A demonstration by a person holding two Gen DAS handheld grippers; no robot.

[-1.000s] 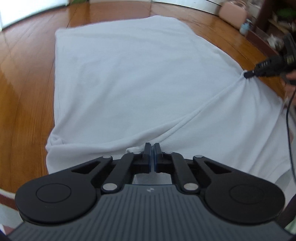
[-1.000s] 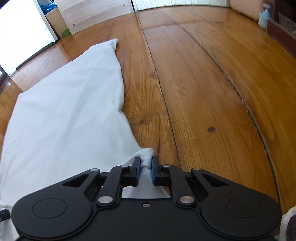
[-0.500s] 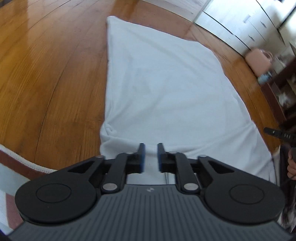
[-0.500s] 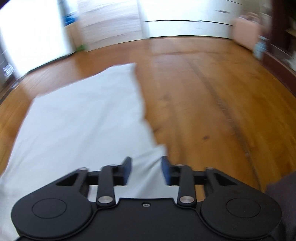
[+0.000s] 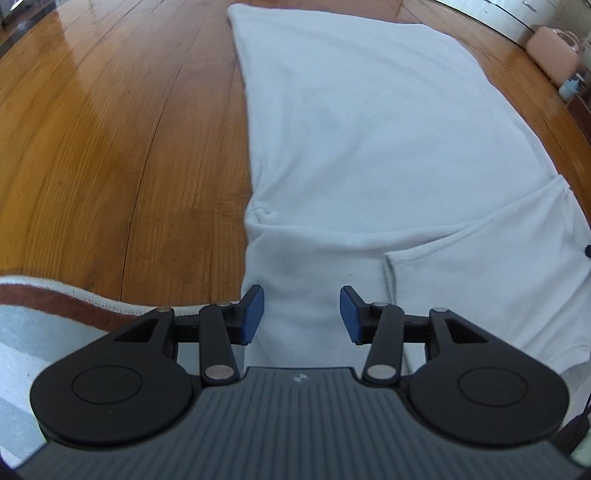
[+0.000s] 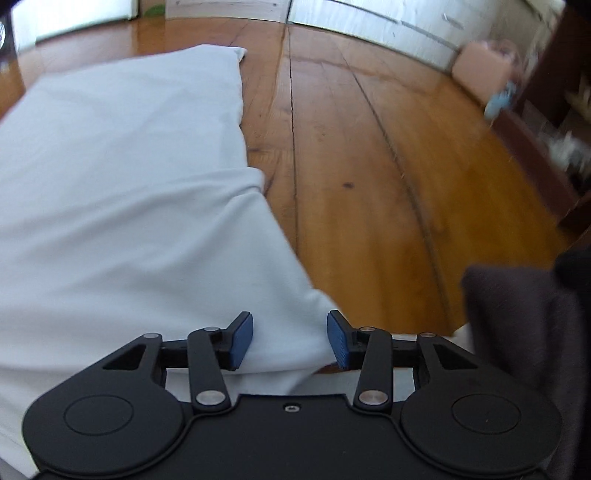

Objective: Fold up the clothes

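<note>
A white garment lies flat on the wooden floor, long and narrow, with both sleeves folded in over its near end. In the left wrist view one folded sleeve crosses the cloth at the right. My left gripper hovers over the garment's near left edge; its jaws are opening and grip nothing. In the right wrist view the garment fills the left half. My right gripper is above its near right corner, jaws opening, cloth below them but not pinched.
A rug with a brown and white border lies at the near left. A pink bag and dark shelving stand at the right. White cabinets line the far wall. Dark cloth of a person's clothing is at the near right.
Both grippers have let go of the white cloth and opened. Both have drawn back and turned, and the sleeves now lie folded over the garment's near end.
</note>
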